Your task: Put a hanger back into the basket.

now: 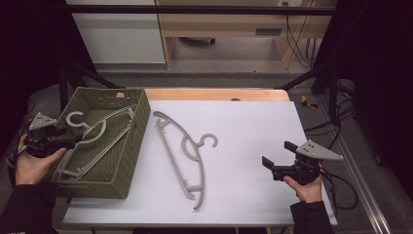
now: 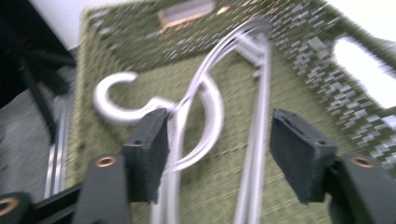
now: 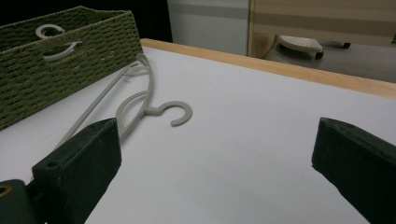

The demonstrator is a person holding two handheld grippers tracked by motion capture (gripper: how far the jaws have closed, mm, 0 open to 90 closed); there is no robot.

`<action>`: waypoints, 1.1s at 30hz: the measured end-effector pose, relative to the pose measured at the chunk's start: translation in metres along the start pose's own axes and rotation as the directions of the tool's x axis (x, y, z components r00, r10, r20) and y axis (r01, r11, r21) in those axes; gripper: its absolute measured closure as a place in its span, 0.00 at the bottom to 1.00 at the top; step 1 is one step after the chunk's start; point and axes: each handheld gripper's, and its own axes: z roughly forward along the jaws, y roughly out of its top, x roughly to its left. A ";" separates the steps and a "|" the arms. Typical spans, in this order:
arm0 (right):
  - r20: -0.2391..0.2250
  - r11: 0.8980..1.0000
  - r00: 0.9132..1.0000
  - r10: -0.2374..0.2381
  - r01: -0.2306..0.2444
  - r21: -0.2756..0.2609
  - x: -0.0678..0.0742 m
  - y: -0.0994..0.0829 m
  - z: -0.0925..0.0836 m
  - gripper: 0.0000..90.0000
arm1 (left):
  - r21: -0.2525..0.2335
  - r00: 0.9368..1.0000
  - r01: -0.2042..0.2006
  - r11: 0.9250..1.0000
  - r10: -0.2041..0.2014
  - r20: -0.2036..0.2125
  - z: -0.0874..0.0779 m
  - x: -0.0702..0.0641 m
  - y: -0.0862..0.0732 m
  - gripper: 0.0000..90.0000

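L gripper [image 1: 68,141] at basket's near-left edge, jaws apart, no grip; white hanger [image 2: 205,107] lies betw the pads inside the green woven basket [image 1: 127,161], left pad [image 2: 149,149] just beside its neck, contact unclear (blur). R gripper [image 1: 276,157] low over white table [image 1: 253,126] at right, jaws wide, nothing betw them. Mid-table: grey hanger [image 1: 182,151] flat, hook toward R side, well apart from R gripper, just beside basket wall. Farther back: wood table edge [image 1: 214,93].
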 end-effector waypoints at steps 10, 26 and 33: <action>-0.002 1.000 1.000 0.004 -0.004 -0.006 0.002 0.002 0.000 0.02 | -0.171 0.988 0.061 0.983 -0.035 0.150 -0.013 -0.039 0.008 0.22; -0.033 1.000 0.999 0.005 -0.005 0.005 0.017 0.003 0.014 0.01 | -0.279 0.952 0.049 0.959 0.039 0.302 -0.015 -0.125 -0.001 0.08; -0.057 0.999 0.998 -0.014 0.016 0.032 0.027 0.000 0.024 0.01 | -0.265 0.942 0.014 0.964 0.076 0.327 -0.009 -0.143 -0.006 0.08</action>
